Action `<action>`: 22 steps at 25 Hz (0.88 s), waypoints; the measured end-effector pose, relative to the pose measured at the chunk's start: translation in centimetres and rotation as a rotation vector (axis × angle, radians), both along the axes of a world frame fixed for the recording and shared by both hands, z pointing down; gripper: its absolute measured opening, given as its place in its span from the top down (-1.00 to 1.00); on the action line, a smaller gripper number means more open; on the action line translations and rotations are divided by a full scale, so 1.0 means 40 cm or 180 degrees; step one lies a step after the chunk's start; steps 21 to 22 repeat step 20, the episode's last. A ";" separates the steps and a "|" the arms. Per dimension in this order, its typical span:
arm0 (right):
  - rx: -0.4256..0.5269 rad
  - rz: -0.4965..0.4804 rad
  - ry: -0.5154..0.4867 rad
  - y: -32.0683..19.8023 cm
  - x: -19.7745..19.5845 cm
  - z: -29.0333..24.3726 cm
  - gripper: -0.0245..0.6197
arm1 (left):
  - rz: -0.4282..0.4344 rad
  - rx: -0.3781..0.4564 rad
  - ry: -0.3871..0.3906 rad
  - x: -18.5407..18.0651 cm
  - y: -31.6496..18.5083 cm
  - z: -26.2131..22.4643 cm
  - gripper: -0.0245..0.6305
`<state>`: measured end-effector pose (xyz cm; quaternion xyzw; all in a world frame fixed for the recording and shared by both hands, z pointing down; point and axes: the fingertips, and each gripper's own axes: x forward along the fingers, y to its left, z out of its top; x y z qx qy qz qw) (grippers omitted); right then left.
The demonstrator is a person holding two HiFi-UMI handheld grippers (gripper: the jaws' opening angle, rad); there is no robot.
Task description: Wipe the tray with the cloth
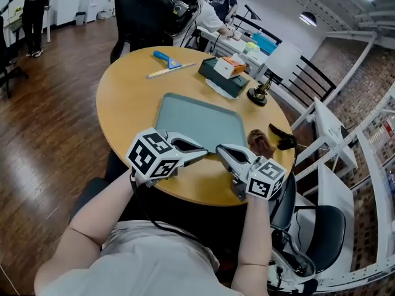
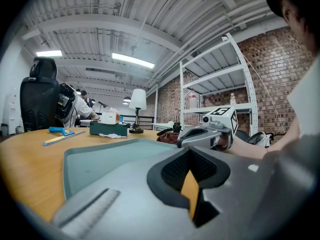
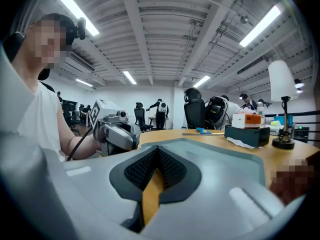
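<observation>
Nearly level: left gripper, right gripper.

The person wears a pale grey T-shirt with short sleeves. The left gripper and the right gripper are grey plastic. Each has black bumpy pads inside and a white cube with black square marks. A thin black cable hangs from the left one.

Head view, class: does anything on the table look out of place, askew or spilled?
Nothing is spilled or damaged. One oddity: the brown cloth lies crumpled on the table right of the tray, while the left gripper and right gripper are shut and empty at its near edge.
</observation>
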<state>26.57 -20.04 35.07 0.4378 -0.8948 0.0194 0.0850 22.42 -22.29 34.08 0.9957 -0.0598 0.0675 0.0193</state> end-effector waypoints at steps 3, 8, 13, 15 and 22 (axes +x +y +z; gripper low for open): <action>-0.0015 0.0004 -0.0032 0.000 0.002 0.001 0.92 | 0.0002 0.0001 -0.0001 -0.001 0.000 0.001 -0.06; 0.0002 0.0006 0.0002 0.003 0.000 -0.001 0.92 | 0.0000 0.0004 -0.0001 -0.001 0.003 -0.002 -0.06; 0.0004 0.0003 -0.0003 -0.002 0.002 0.002 0.92 | 0.0002 0.0008 0.0000 0.000 -0.002 0.001 -0.06; 0.0003 0.0005 0.0000 -0.002 0.002 0.003 0.92 | 0.0000 0.0007 0.0000 0.000 -0.001 0.002 -0.06; 0.0019 0.0007 0.0045 -0.001 -0.001 0.004 0.92 | -0.0006 0.0004 0.0003 0.000 -0.001 0.004 -0.06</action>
